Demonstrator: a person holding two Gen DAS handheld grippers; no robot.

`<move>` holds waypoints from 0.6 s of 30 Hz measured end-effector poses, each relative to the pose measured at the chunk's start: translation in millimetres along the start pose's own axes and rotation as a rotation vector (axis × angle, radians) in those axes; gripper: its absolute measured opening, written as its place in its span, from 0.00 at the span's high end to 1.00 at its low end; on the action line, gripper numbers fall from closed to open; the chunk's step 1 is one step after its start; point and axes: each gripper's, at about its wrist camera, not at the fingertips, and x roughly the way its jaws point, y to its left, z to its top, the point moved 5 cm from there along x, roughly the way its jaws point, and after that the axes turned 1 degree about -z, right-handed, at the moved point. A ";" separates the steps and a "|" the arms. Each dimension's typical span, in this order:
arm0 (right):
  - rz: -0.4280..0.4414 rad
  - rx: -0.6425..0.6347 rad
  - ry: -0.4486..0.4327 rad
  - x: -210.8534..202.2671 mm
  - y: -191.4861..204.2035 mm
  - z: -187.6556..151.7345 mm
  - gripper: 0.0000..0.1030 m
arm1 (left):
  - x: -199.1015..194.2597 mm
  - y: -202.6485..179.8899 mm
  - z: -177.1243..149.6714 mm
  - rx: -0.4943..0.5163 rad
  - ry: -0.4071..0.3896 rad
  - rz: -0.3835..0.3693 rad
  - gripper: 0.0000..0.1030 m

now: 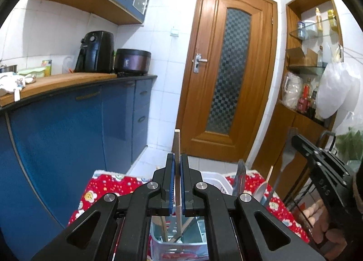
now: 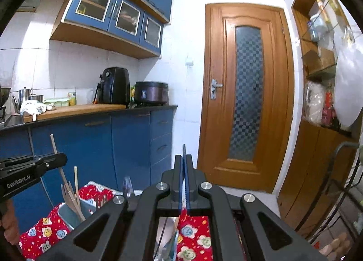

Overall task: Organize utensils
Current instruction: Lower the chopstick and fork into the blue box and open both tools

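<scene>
Your left gripper (image 1: 177,170) is clamped on a wooden chopstick (image 1: 177,145), held upright above the white utensil bin (image 1: 158,246) on the red flowered cloth (image 1: 106,183), likely so it drops in end-first. Your right gripper (image 2: 184,170) pinches a thin metal utensil (image 2: 184,150) whose kind cannot be told. Wooden utensils (image 2: 73,195) already stand near the cloth's left edge.
</scene>
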 end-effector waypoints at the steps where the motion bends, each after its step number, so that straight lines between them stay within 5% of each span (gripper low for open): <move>1: 0.004 0.003 0.010 2.1 -0.5 -3.1 0.97 | 1.7 -0.4 -2.9 0.001 0.006 0.000 0.96; 10: 0.089 0.107 0.109 10.8 -9.6 -29.7 0.93 | 15.0 -2.5 -27.0 0.027 0.074 -0.009 0.96; 12: 0.111 0.135 0.108 8.1 -12.3 -30.5 0.77 | 15.4 -4.1 -29.7 0.036 0.088 -0.010 0.95; 18: 0.157 0.169 0.092 -5.6 -14.5 -24.1 0.71 | 10.6 -6.4 -29.0 0.042 0.088 0.007 0.69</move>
